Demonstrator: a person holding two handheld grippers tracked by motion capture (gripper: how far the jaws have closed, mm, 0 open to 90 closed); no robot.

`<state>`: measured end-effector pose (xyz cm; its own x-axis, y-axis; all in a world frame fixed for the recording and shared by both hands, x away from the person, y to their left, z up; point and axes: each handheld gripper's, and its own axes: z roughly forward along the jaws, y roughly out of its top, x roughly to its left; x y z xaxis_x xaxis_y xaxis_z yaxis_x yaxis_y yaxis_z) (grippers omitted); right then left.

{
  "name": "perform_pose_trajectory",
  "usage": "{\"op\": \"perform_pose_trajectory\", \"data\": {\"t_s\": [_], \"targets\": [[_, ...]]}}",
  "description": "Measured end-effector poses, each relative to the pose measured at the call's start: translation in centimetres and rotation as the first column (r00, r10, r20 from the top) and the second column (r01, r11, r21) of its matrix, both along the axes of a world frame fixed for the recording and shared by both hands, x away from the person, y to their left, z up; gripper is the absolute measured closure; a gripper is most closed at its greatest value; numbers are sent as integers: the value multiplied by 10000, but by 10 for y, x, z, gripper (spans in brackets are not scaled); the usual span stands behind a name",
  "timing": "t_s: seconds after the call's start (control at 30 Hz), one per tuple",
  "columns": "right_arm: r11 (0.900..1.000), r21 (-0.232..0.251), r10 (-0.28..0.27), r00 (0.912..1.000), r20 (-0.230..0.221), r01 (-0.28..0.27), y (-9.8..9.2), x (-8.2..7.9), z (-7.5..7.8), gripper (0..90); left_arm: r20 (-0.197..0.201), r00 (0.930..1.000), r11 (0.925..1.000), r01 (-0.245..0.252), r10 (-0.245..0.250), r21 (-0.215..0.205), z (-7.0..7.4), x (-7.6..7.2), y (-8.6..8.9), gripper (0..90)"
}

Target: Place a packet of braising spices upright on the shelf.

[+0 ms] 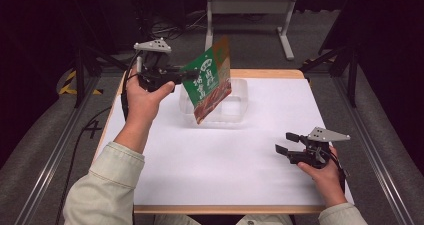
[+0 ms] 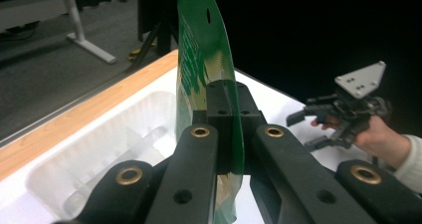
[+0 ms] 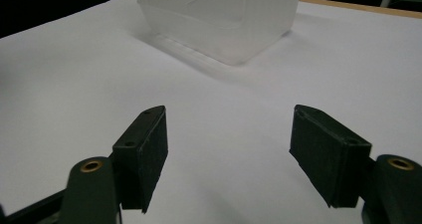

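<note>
Left gripper (image 1: 181, 76): raised above the table's (image 1: 165, 160) far-left part, jaws clamped on the left edge of a green and red snack pouch (image 1: 209, 80). The pouch hangs in the air, tilted, long axis running from upper right down to lower left; its lower corner sits over the near-left rim of the clear plastic tub (image 1: 235, 105). From the left gripper view, the pouch (image 2: 199, 59) stands edge-on between the closed jaws, with the tub (image 2: 89, 159) directly below and to the left.

Judgement: the tub lies just below and slightly right of the held pouch, so lowering it is likely next.

Right gripper (image 1: 287, 145): low over the near-right table, well apart from the tub, jaws spread, holding nothing.
</note>
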<state>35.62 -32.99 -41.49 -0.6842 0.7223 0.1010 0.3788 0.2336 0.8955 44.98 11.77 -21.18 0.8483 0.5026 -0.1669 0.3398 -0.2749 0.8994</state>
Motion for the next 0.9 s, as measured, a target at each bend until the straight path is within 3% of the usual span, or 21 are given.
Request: {"op": "perform_pose_trajectory", "data": {"t_s": [0.37,0.6,0.9], "targets": [[10000,33,54,10000,24,-54,1,1,0,310,-183,9970,9970,-749,752,169,7,21,-3,900],[10000,44,43,10000,31,-43,-1,1,0,310,-29,9942,9939,-1071,1072,259,6,34,-5,900],[9999,49,108,9999,15,-108,0,1,0,312,-294,9860,9863,-1645,1642,-84,-1,47,-7,900]]}}
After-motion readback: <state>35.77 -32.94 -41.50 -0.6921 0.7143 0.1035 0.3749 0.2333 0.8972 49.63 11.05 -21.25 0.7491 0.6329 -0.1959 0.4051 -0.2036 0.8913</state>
